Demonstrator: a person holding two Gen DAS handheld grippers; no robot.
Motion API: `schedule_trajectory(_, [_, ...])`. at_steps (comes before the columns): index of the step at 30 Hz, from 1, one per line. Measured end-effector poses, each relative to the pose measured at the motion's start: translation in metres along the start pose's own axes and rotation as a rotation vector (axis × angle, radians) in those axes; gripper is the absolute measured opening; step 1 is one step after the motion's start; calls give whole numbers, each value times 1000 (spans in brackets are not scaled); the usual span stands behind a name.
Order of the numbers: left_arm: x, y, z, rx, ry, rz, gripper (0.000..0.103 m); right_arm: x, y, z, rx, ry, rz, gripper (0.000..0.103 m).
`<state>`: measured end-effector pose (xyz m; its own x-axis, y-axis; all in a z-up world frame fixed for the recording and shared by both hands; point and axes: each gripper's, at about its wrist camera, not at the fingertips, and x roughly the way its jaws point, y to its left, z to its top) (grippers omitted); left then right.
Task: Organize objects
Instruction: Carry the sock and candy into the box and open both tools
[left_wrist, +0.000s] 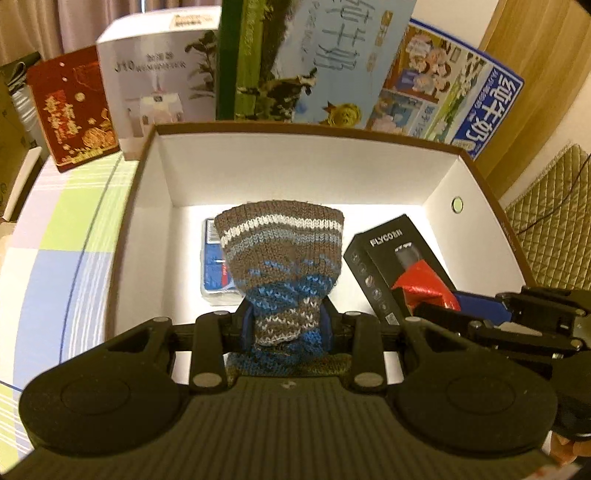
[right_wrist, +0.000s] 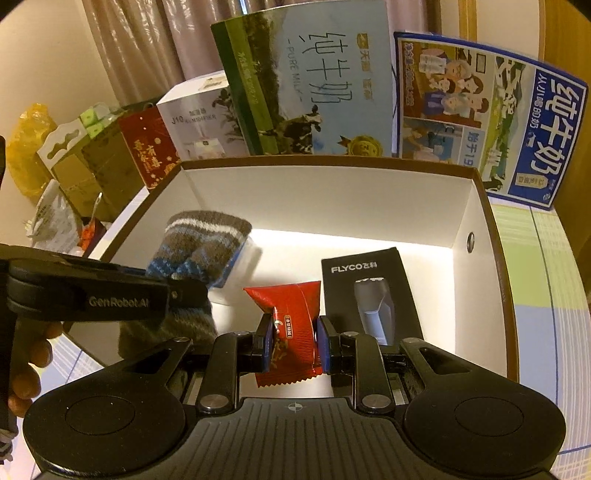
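Left wrist view: the left gripper (left_wrist: 286, 325) clamps a striped knit sock (left_wrist: 282, 258) over the open white box (left_wrist: 295, 170); the right gripper (right_wrist: 293, 345) pinches a red snack packet (right_wrist: 291, 314) beside a black FLYCO carton (right_wrist: 369, 291) lying inside.

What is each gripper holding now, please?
Left gripper: closed on the knitted striped sock.
Right gripper: closed on the red snack packet.

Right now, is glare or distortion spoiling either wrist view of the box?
Left wrist: the box floor glares white behind the knitted sock; fisheye bends its rim. Right wrist: the same bright strip behind the red snack packet; FLYCO box lettering stays legible, edges curve.
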<state>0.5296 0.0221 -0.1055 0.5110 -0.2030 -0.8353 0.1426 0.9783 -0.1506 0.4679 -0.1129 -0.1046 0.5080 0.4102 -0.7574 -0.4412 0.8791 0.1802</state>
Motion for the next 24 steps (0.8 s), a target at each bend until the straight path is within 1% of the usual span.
schedule_trajectory(1, [3,-1,0,1,13,-8,36,1,0,0,1,2,0,21])
schedule_trajectory(3, [8,-1,1,-8,33,-17,44,3,-1,1,0,4,0,21])
schedule_trajectory(7, [11,1,0,-3,34,-5,53,7,-2,3,3,10,4,21])
schedule_trajectory(9, [9,3,1,-3,28,1,71,8,-2,4,6,11,10,21])
schedule_trajectory(10, [7,4,2,-2,19,7,73,9,-2,5,8,12,12,21])
schedule_trajectory(14, [-1,7,7,16,-7,45,78,13,1,7,-1,17,15,21])
schedule_trajectory(20, [-6,17,10,6,-13,71,79,19,9,10,-29,10,4,22])
schedule_trajectory(23, [-10,21,10,0,-18,81,79,19,9,11,-32,12,1,30])
schedule_trajectory(24, [-12,22,9,-4,-18,83,79,18,9,10,-31,12,1,37])
